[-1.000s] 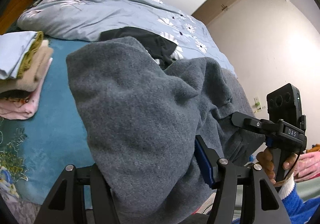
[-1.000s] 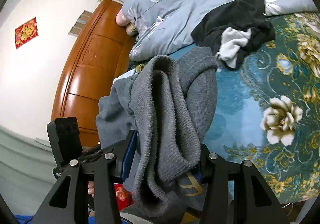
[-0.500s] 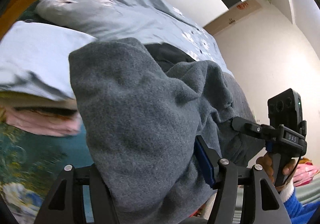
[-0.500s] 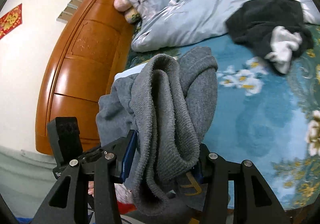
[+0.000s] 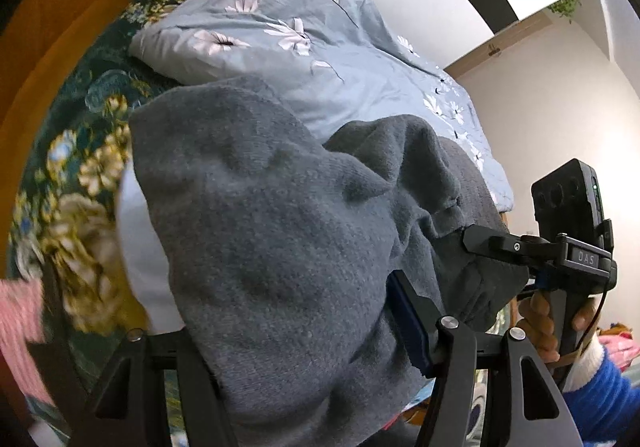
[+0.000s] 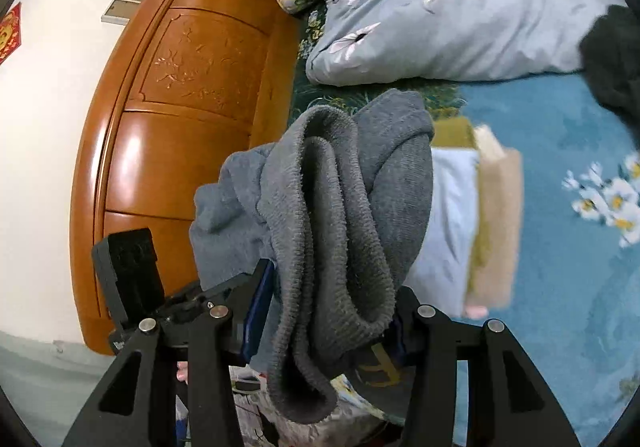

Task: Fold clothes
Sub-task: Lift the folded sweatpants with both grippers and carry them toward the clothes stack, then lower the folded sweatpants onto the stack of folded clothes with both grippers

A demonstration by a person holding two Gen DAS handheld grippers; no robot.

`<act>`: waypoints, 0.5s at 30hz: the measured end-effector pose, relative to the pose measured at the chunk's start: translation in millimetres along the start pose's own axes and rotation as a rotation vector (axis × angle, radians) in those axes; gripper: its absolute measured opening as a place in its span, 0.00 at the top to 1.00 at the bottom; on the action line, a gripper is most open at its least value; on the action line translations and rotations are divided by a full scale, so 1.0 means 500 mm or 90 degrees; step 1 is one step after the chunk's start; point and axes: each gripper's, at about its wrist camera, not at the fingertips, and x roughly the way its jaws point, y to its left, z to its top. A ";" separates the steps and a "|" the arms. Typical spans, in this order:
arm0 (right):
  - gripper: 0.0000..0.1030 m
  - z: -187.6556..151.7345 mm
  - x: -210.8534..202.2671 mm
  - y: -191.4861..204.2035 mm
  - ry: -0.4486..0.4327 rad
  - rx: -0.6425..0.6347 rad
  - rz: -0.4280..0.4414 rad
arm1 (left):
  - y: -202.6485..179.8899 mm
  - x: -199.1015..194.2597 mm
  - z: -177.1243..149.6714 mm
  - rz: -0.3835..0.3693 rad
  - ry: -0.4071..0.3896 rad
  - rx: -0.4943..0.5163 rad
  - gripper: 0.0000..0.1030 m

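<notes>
Above the folded stack, grey sweater clenched in left claw and right claw

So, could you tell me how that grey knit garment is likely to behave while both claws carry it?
The grey knit garment looks floppy: it sags in thick folds between the left claw and the right claw. Its fuzzy knit probably grips the pads rather than slipping. Bunched this thickly, it may be fairly heavy and could unfold once released.
</notes>
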 end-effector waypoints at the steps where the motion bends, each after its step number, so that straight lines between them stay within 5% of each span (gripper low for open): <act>1: 0.50 0.011 0.014 0.002 0.003 0.004 0.001 | 0.015 -0.001 0.018 0.000 0.003 0.003 0.36; 8: 0.50 0.045 0.098 -0.066 0.013 0.086 -0.020 | 0.127 0.062 0.115 -0.016 0.042 -0.041 0.34; 15: 0.50 0.027 0.136 -0.153 0.029 0.158 -0.048 | 0.200 0.147 0.101 -0.065 0.074 -0.116 0.29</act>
